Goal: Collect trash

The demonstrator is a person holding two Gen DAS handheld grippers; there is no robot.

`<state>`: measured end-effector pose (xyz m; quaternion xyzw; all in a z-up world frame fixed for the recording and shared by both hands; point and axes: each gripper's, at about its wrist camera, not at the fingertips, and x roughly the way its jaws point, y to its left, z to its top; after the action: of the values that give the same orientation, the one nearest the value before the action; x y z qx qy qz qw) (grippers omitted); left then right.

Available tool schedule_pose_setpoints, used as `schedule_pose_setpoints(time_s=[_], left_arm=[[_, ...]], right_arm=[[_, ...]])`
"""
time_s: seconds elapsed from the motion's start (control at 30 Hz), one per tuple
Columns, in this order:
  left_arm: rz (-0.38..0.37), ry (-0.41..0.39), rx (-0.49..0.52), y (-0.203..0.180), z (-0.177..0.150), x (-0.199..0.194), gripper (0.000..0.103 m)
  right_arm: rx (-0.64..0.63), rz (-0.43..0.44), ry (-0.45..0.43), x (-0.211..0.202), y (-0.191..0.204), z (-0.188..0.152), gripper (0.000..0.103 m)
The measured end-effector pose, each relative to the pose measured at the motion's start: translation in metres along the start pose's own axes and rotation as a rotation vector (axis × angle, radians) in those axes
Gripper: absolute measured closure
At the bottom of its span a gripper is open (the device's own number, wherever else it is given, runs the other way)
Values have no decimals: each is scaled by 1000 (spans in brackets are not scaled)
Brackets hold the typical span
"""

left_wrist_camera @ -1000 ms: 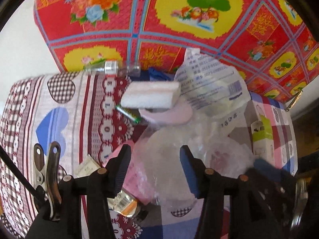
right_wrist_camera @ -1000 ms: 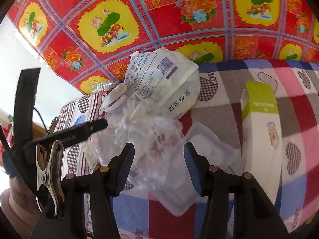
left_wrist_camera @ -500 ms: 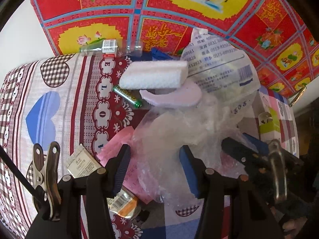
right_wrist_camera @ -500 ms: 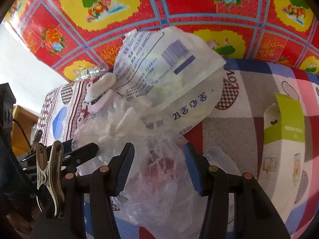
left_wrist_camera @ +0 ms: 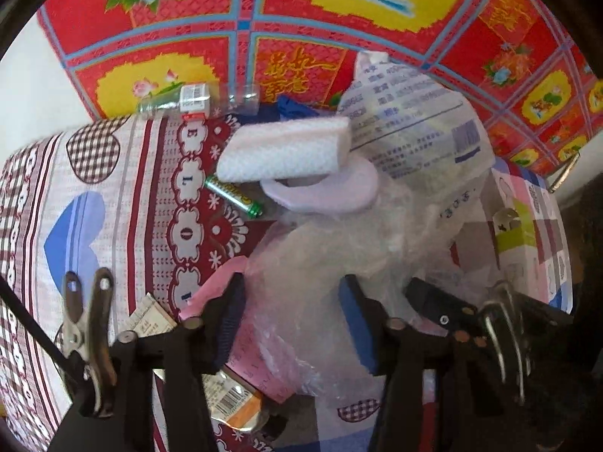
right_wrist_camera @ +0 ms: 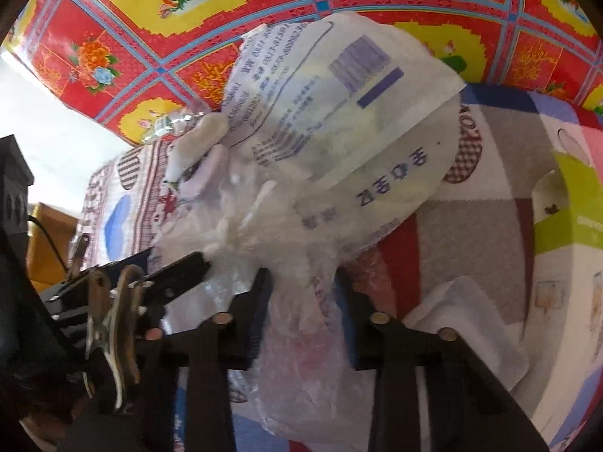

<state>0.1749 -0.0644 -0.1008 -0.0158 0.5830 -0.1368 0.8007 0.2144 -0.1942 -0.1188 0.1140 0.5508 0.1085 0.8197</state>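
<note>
A: Left wrist view, quick. Our left gripper [left_wrist_camera: 290,320] sits bottom centre, jaws spread apart, and the clear plastic bag [left_wrist_camera: 320,263] bulges between them. We can't tell if the pads actually touch the film.

B: Agreed. Right gripper [right_wrist_camera: 305,316] in its own view, bottom centre, jaws also apart, same clear bag [right_wrist_camera: 301,331] hanging down through the gap. Not clamped, as far as we see.

A: In the left view the right gripper [left_wrist_camera: 452,312] pokes in at lower right, tip against the bag. In the right view the left gripper [right_wrist_camera: 173,275] comes in from the left edge, tip at the bag too.

B: Trash pile, left view: white foam block [left_wrist_camera: 282,148] centre, lying across a pale pink ring [left_wrist_camera: 331,192]. Green battery [left_wrist_camera: 233,196] just left of the ring, on the patterned cloth [left_wrist_camera: 86,203].

A: Big printed pouch [left_wrist_camera: 414,128] upper right, leaning over the bag. Same pouch [right_wrist_camera: 339,113] fills the upper centre of the right view.

B: Clear bottle [left_wrist_camera: 196,101] lies upper left, at the cloth's far edge against the red floral sheet [left_wrist_camera: 301,19]. Pink paper [left_wrist_camera: 248,346] under the left jaw, and a crumpled wrapper [left_wrist_camera: 230,403] at the bottom.

A: Green and white box [right_wrist_camera: 565,233] at the right edge of the right view, on the cloth. White tissue [right_wrist_camera: 463,320] beside it, lower right.

B: Done.
</note>
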Motion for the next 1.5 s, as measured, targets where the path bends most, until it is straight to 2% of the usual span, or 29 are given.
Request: schedule_pose_setpoints(time_s=[0.03,0.1,0.2,0.23,0.3,0.43,0.67,0.87,1.2,1.5], left_arm=[[-2,-2,3,-2,2,0,64],[3,-6,10,-5,2,0,66],[-8,-2,-1,-4,4,-1,76],[-18,-3,-8,-2,6,-3,84],[-55,-5,-14,-2,7,-7,86],[-82,-31,16,-7,3,-20,91],[-131,-62,27,-3,-3,-42,92],[-112,-81,55,6,-10,-67,92],[-135,-109,93,19,-34,-100,92],[-148,-136,101,39,-46,-120,92]], right_arm=[[-11,0,-9,-2,6,0,77],[-37,-11,-36,-8,14,-1,80],[-58,-13,-59,-17,22,-3,84],[-60,-13,-69,-20,24,-3,85],[-51,8,-76,-29,22,-3,92],[-43,17,-127,-48,25,-7,94],[-33,28,-177,-76,26,-15,95],[-14,59,-209,-93,30,-24,95],[11,115,-261,-116,43,-49,95],[16,126,-277,-122,66,-63,95]])
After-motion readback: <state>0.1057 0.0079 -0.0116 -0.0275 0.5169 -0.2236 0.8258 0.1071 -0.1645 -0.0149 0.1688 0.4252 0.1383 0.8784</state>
